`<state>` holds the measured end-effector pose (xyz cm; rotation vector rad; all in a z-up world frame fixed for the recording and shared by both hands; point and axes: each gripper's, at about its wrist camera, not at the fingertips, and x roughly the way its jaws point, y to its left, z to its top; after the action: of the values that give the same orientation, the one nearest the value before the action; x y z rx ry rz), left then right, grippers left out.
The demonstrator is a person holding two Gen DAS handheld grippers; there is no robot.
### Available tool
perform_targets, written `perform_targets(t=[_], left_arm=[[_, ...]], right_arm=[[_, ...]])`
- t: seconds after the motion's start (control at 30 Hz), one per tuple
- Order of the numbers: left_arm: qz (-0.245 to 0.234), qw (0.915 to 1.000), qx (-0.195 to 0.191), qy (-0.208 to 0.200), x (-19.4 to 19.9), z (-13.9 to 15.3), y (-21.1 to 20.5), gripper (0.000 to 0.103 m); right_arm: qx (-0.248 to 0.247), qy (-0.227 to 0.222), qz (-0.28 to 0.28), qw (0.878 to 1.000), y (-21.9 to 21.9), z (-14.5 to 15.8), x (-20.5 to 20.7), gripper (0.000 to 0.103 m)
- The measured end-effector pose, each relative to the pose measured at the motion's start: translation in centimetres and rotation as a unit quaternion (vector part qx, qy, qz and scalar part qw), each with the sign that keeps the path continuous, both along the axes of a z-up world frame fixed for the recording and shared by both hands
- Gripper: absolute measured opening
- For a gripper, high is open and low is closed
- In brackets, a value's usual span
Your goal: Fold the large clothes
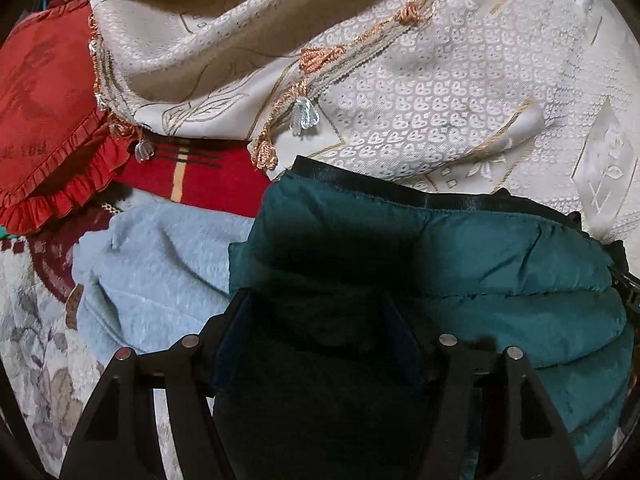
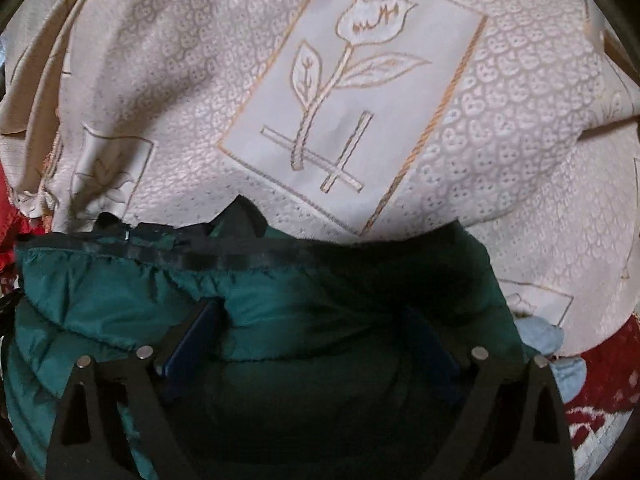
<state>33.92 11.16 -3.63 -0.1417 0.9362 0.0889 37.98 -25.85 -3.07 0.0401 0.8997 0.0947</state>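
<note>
The dark-green quilted puffer jacket (image 1: 460,264) lies directly under both tools — left hand-held gripper (image 1: 320,320) and right hand-held gripper (image 2: 316,328) spread wide over it (neither clamps), black-trimmed hem (image 2: 168,254) crosswise ahead.

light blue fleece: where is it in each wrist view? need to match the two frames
Left wrist: light blue fleece fills lower left, beside the green puffer jacket, under the left tool's left finger.
Right wrist: only a small patch at the right edge, between jacket and cream cloth.
Shared landmark: the jacket's black trim band, bordering the cream cloth.
</note>
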Motion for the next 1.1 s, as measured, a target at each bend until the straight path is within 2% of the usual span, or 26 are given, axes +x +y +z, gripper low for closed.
perform_targets(t=[0.17, 0.43, 0.6, 0.7, 0.83, 0.97, 1.1], left_arm=[[0.001, 1.0000, 0.001, 0.002, 0.4, -0.4, 0.1, 0.051], [0.006, 1.0000, 0.001, -0.007, 0.5, -0.7, 0.3, 0.052], [0.005, 1.0000, 0.003, -0.007, 0.6, -0.7, 0.1, 0.053], [0.007, 0.9999, 0.005, -0.007, 0.9, -0.9, 0.1, 0.057], [0.016, 0.9999, -0.001, -0.005, 1.4, -1.3, 0.6, 0.062], [0.018, 0.9998, 0.002, -0.008, 1.2, -1.5, 0.7, 0.063], [0.022, 0.9997, -0.005, -0.008, 1.1, -1.5, 0.8, 0.065]], right_arm=[[-0.001, -0.006, -0.003, 1.000, 0.0, -0.3, 0.0, 0.099], [0.059, -0.043, 0.007, 0.997, -1.8, 4.3, -4.8, 0.098], [0.017, -0.015, -0.005, 1.000, -2.2, 2.5, -3.9, 0.098], [0.021, -0.006, -0.029, 0.999, -2.7, 0.4, -2.8, 0.098], [0.000, -0.001, -0.028, 1.000, -2.2, -1.2, -1.8, 0.099], [0.009, 0.005, -0.022, 1.000, -2.1, -0.7, -1.6, 0.099], [0.023, -0.016, -0.017, 0.999, -3.0, 1.9, -4.8, 0.099]])
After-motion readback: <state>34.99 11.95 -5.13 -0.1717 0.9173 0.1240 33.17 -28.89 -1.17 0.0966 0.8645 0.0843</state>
